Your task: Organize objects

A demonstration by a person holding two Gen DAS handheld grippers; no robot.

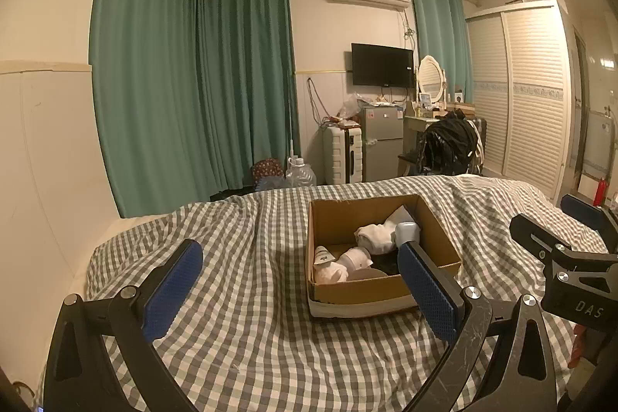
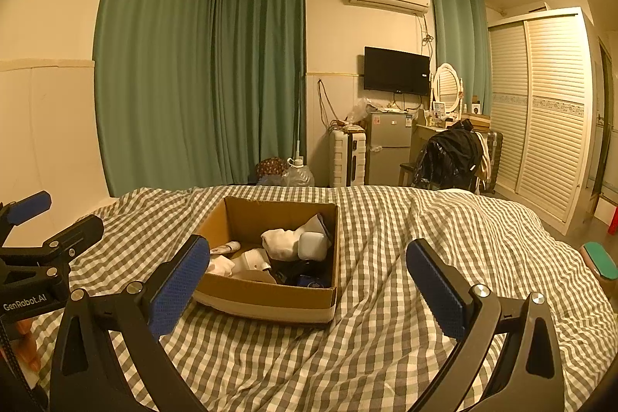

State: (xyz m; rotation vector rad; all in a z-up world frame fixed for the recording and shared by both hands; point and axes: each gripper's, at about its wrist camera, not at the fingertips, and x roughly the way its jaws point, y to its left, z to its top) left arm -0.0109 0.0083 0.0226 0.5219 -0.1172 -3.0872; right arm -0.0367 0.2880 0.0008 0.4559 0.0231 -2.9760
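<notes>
Both of your grippers hang low over the checked bedspread (image 2: 386, 257), each with its blue pads spread wide and nothing between them. Your left gripper (image 1: 301, 280) has its right-hand pad overlapping the near right corner of the cardboard box (image 1: 359, 290) in its own view, so the box sits ahead of it and a little to the right. Your right gripper (image 2: 309, 280) sees the same box (image 2: 270, 300) ahead and to its left, with its left-hand pad crossing the near left corner. The box therefore lies between the two tools, just forward of both, and neither one looks clearly nearer. Inside, a white bundle of cloth (image 2: 280, 242) lies toward the back, with a pale blue case (image 2: 312, 245) touching its right side. A small white tube (image 2: 228, 248) rests at the left, and a white jar (image 2: 253, 259) sits near the middle. Dark items fill the near right corner, too shadowed to name. Judging by this, whichever thing you pick calls for a short reach forward and down over the near wall. Nothing loose shows on the bedspread around the box.
</notes>
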